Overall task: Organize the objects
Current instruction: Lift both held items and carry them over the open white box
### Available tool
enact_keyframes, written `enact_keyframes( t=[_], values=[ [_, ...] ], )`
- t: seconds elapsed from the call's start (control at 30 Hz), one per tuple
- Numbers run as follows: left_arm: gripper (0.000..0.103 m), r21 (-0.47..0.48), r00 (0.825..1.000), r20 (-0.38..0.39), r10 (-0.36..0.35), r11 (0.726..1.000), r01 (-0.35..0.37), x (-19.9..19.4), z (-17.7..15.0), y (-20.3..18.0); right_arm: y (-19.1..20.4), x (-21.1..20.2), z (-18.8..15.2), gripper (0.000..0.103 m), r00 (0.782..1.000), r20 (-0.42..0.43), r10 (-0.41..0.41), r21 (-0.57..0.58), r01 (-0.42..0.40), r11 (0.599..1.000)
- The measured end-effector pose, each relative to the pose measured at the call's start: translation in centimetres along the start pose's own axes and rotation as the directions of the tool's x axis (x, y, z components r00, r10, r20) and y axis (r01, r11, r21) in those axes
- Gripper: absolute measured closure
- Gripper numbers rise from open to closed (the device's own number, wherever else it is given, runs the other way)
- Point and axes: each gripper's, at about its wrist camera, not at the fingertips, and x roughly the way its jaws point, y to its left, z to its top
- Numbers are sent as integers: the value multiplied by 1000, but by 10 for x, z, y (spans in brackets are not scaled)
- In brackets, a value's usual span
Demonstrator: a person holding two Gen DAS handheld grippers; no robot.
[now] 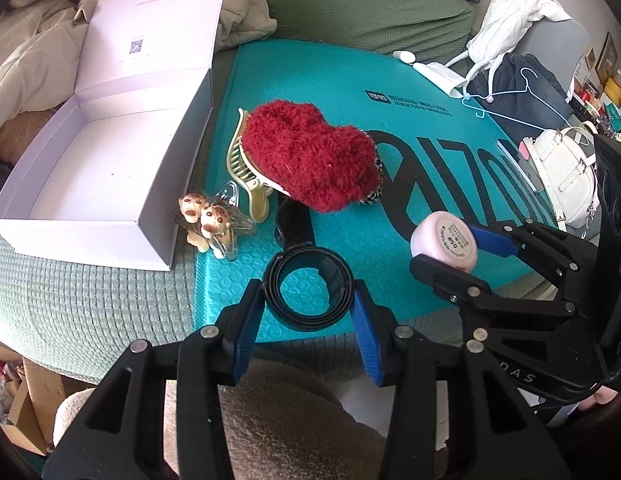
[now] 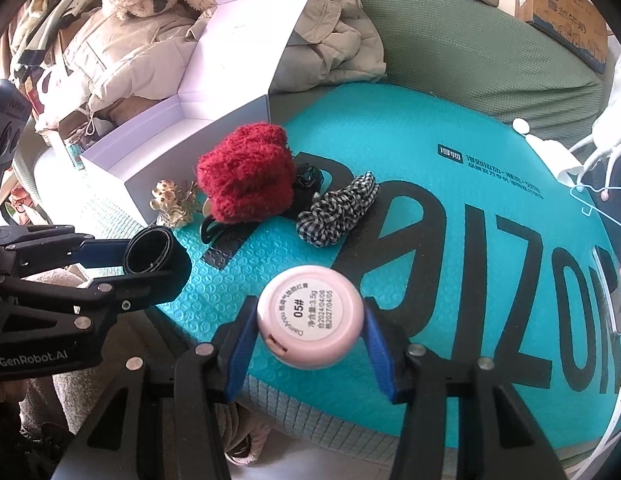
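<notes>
My left gripper [image 1: 308, 292] is shut on a coiled black band [image 1: 306, 321], held a little above the near edge of the teal bubble mailer [image 1: 342, 80]. In the right wrist view the same band [image 2: 150, 254] sits in the left gripper [image 2: 152, 258] at the left. My right gripper [image 2: 310, 312] is shut on a round pink compact [image 2: 310, 322], label side up, both blue pads pressing its rim. An open white box [image 1: 162, 208] stands empty at the left. Beside it lie a red fluffy piece [image 1: 310, 160], a beige hair claw [image 1: 242, 160] and a monkey-face clip [image 1: 208, 220].
A checkered scrunchie [image 2: 338, 212] and a black clip [image 2: 214, 232] lie on the mailer near the red piece. Padded coats [image 2: 122, 56] pile behind the box. A white handbag [image 1: 566, 176], a blue hanger [image 1: 522, 92] and clothes sit at the right. A green cushion [image 1: 370, 4] backs the mailer.
</notes>
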Motion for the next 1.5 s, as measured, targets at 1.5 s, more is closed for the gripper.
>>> enact_keyframes(
  t=[1.5],
  values=[
    [61, -140, 956, 102, 276, 955, -261, -126, 1, 103, 130, -42, 73, 52, 966, 74, 249, -316, -214, 924]
  ],
)
